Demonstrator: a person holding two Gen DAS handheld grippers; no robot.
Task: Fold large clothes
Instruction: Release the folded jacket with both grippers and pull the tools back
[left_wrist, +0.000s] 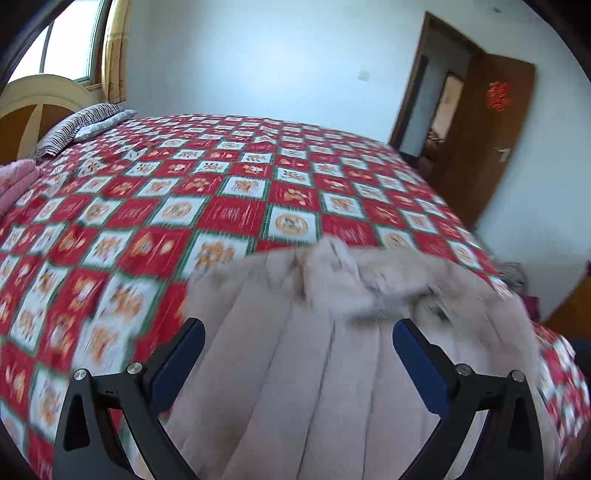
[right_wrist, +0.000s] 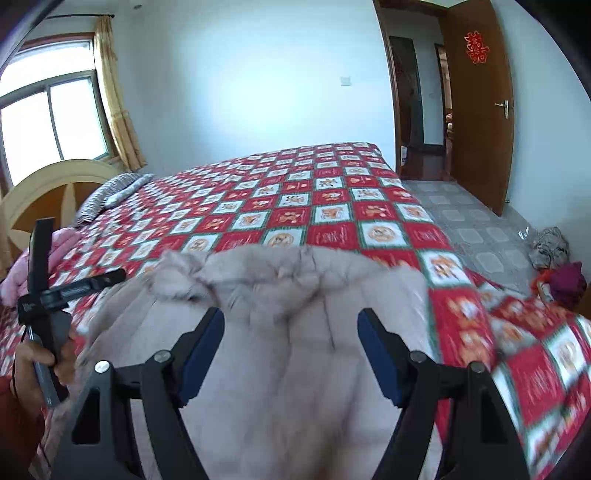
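With both my left tongs (left_wrist: 298, 345) and right tongs (right_wrist: 290, 334) spread wide and empty above the beige quilted coat (left_wrist: 332, 332) at lower centre of the bed (left_wrist: 221, 206), I should pinch matching edges evenly.

A wide bed (right_wrist: 332, 206) carries everything, covered by a bedspread of red and white squares with green lines and orange pictures. At the near edge of the bed lies a pale beige padded coat (right_wrist: 295, 354) with a fur trim (right_wrist: 258, 269), which points toward the middle of the bed. At the head end, beside the cream and wood headboard (right_wrist: 55, 188), a zebra-striped pillow (right_wrist: 110, 194) rests on the cover. Near that same end, closer to the near edge, a pink folded cloth (left_wrist: 16, 182) lies on the bed, well apart from the coat.
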